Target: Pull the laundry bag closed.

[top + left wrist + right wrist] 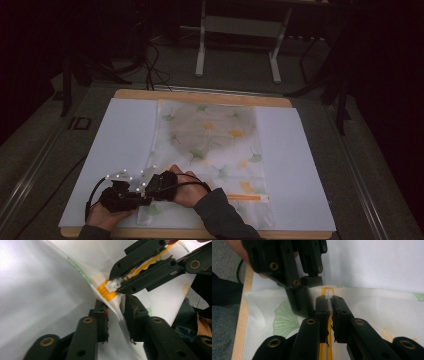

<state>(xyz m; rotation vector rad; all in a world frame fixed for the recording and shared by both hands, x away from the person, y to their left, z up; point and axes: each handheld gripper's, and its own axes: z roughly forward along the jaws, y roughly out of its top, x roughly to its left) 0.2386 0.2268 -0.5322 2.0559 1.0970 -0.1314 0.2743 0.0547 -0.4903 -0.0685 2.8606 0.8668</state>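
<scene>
We judge the zipping step is just starting: at the near left corner of the pouch [207, 150], our left gripper [115, 308] pinches the fabric by the orange zipper [106, 291], and our right gripper [330, 305] clamps its white slider [113, 285]. Next, a steady pull along the zipper; the table [200, 96] beyond lies open.

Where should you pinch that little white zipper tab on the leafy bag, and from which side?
Best pinch the white slider itself, across its two flat sides, where the right gripper is already closed on it. Come in along the orange zipper line, so the jaws straddle the track. The left gripper clamps the cloth bag edge just beside the zipper's end, which should steady it.
</scene>
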